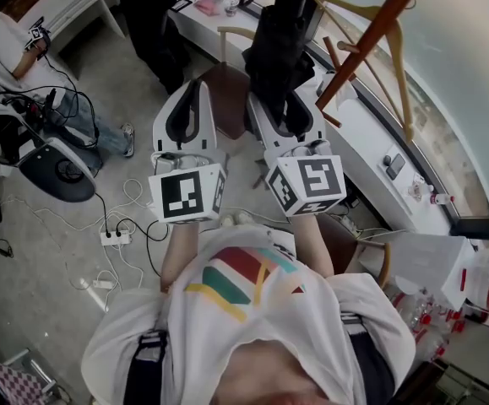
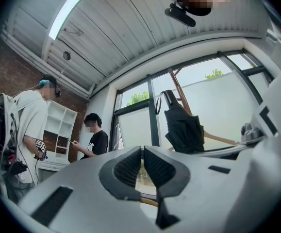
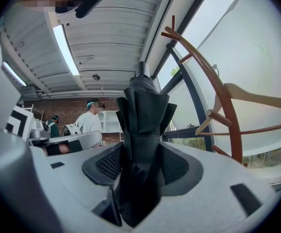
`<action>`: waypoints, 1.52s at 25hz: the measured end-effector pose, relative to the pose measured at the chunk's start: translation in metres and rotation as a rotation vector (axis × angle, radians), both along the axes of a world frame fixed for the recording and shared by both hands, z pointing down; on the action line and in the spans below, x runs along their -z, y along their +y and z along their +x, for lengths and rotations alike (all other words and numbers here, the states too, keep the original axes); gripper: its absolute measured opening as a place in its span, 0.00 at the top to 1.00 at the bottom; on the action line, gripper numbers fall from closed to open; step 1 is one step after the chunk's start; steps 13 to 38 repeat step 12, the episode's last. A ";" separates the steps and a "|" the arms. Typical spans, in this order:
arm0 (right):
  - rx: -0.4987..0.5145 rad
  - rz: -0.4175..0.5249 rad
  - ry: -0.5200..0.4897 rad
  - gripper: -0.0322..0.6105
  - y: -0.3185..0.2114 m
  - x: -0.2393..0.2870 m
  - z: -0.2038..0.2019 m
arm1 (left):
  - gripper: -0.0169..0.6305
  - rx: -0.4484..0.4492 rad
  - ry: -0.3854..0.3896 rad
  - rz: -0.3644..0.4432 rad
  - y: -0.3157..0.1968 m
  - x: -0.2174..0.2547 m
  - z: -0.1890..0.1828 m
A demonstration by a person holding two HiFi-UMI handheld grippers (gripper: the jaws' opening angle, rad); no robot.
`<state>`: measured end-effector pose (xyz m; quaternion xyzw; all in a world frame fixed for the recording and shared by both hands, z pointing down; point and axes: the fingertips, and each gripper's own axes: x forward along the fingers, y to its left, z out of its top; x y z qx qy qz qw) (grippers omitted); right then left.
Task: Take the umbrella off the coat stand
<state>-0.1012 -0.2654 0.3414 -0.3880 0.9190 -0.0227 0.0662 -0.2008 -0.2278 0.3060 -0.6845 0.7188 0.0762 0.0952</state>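
Note:
A black folded umbrella [image 3: 142, 120] stands upright between the pads of my right gripper [image 3: 141, 154], which is shut on its lower part. In the head view the umbrella [image 1: 278, 49] rises beyond my right gripper [image 1: 290, 118], just left of the red-brown coat stand [image 1: 371, 32]. The stand's curved pole and pegs [image 3: 218, 96] are to the umbrella's right, apart from its body. I cannot tell whether the umbrella's strap [image 2: 164, 97] hangs on a peg. My left gripper [image 2: 142, 152] is shut on nothing, beside the right one [image 1: 185, 112].
A pale wooden hanger [image 3: 261, 98] hangs on the stand. A white window ledge [image 1: 371, 150] runs along the right. Cables and a power strip [image 1: 113, 236] lie on the floor. Two people [image 2: 94, 137] [image 2: 33, 120] stand near a white shelf [image 2: 57, 130].

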 end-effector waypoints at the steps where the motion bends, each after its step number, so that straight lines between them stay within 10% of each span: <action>1: -0.003 0.001 0.001 0.61 -0.001 0.000 0.000 | 0.95 0.000 -0.001 -0.002 -0.001 -0.001 0.000; 38: -0.019 0.001 0.004 0.61 -0.003 0.000 0.000 | 0.95 -0.001 0.005 -0.014 -0.004 -0.004 -0.001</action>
